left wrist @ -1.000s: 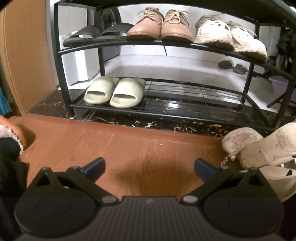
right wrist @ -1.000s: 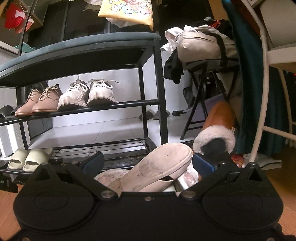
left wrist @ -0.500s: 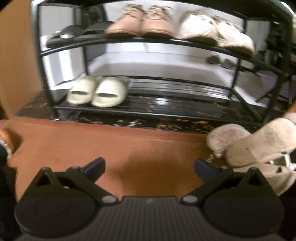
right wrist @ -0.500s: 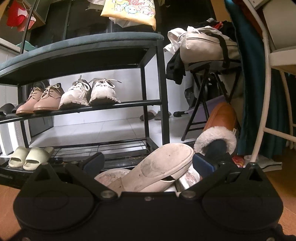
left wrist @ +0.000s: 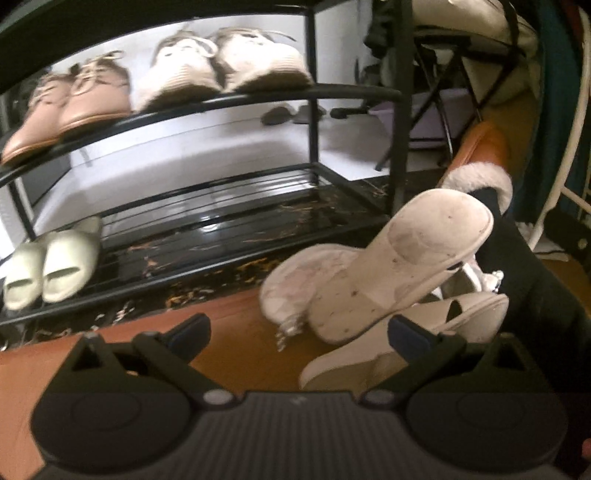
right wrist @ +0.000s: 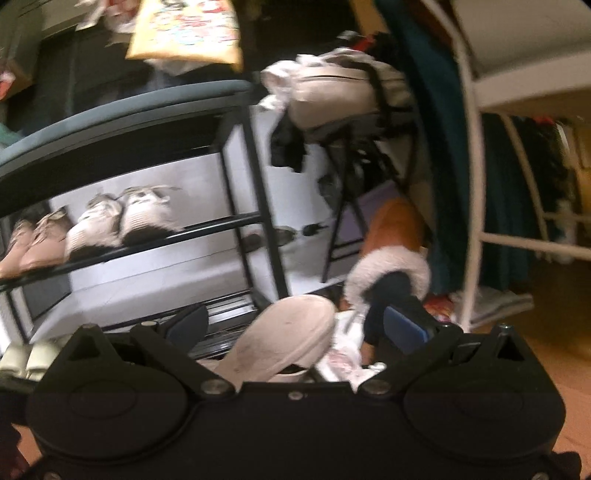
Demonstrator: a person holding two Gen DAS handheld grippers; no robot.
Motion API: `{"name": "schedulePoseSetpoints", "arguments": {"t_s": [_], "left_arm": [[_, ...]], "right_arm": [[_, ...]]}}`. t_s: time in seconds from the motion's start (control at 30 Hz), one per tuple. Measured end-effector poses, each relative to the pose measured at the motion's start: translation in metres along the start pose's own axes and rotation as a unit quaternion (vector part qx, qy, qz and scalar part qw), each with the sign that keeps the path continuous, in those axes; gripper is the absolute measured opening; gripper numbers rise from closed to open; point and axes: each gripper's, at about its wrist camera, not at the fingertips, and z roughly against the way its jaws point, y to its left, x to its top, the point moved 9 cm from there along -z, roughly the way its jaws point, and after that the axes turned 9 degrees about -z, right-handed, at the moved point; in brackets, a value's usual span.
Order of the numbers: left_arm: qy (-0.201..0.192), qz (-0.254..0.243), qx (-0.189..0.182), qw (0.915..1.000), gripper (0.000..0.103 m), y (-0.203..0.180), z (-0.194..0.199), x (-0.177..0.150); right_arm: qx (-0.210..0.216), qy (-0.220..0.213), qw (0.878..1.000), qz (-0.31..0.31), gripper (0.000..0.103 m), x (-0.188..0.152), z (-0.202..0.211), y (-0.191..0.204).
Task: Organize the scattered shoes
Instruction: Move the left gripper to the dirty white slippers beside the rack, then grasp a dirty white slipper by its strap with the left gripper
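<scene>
Two tools: mine, both spread wide, gripping nothing.
Left tool (left wrist: 298, 326): over the floor (left wrist: 236, 354), its right finger in front of the white shoes (left wrist: 391, 273).
Right tool (right wrist: 295, 321): an upturned sole (right wrist: 280, 343) between my fingers; contact unclear.
Pile: on the floor beside the rack (left wrist: 397, 110).

Nothing here can be read. The yellow bag (right wrist: 184, 31) hanging high above the right gripper, left of its line of sight, carries colourful cartoon printing with what may be lettering, but motion blur smears it beyond making out. The pale upturned sole (left wrist: 402, 266) just ahead of the left gripper shows only scuffs and dirt, no brand or size.
</scene>
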Motion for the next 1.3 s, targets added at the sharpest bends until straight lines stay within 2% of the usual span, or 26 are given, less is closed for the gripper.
{"name": "schedulePoseSetpoints", "arguments": {"t_s": [0.2, 0.3, 0.4, 0.6, 0.7, 0.83, 0.93, 1.1, 1.27, 1.3], "left_arm": [[0.003, -0.033, -0.030, 0.9990, 0.102, -0.025, -0.025, 0.001], [-0.006, -0.057, -0.034, 0.9978, 0.102, -0.034, -0.036, 0.011], [-0.001, -0.064, -0.046, 0.9968, 0.102, -0.037, -0.052, 0.023], [0.006, -0.076, -0.058, 0.9954, 0.102, -0.052, -0.074, 0.023], [-0.001, -0.106, -0.065, 0.9923, 0.102, -0.073, -0.079, 0.024], [-0.022, -0.158, -0.045, 0.9861, 0.102, -0.093, -0.085, 0.029], [-0.018, -0.146, -0.050, 0.9879, 0.102, -0.100, -0.094, 0.035], [-0.006, -0.089, -0.069, 0.9936, 0.102, -0.107, -0.107, 0.045], [0.000, -0.114, -0.040, 0.9927, 0.102, -0.116, -0.117, 0.044], [-0.001, -0.117, -0.037, 0.9924, 0.102, -0.117, -0.117, 0.044]], "right_arm": [[-0.043, -0.030, 0.996, -0.070, 0.103, 0.020, -0.005, -0.042], [-0.064, -0.013, 0.993, -0.094, 0.103, 0.018, -0.013, -0.056], [-0.073, -0.008, 0.992, -0.099, 0.103, 0.017, -0.017, -0.061], [-0.084, -0.019, 0.991, -0.102, 0.103, 0.020, -0.020, -0.067], [-0.085, -0.017, 0.991, -0.103, 0.103, 0.019, -0.023, -0.069], [-0.086, -0.014, 0.991, -0.105, 0.103, 0.017, -0.026, -0.071], [-0.086, -0.012, 0.990, -0.107, 0.103, 0.015, -0.029, -0.072], [-0.088, -0.009, 0.990, -0.109, 0.103, 0.013, -0.033, -0.075], [-0.088, -0.005, 0.990, -0.112, 0.103, 0.012, -0.038, -0.078], [-0.087, -0.005, 0.990, -0.113, 0.103, 0.015, -0.027, -0.071]]}}
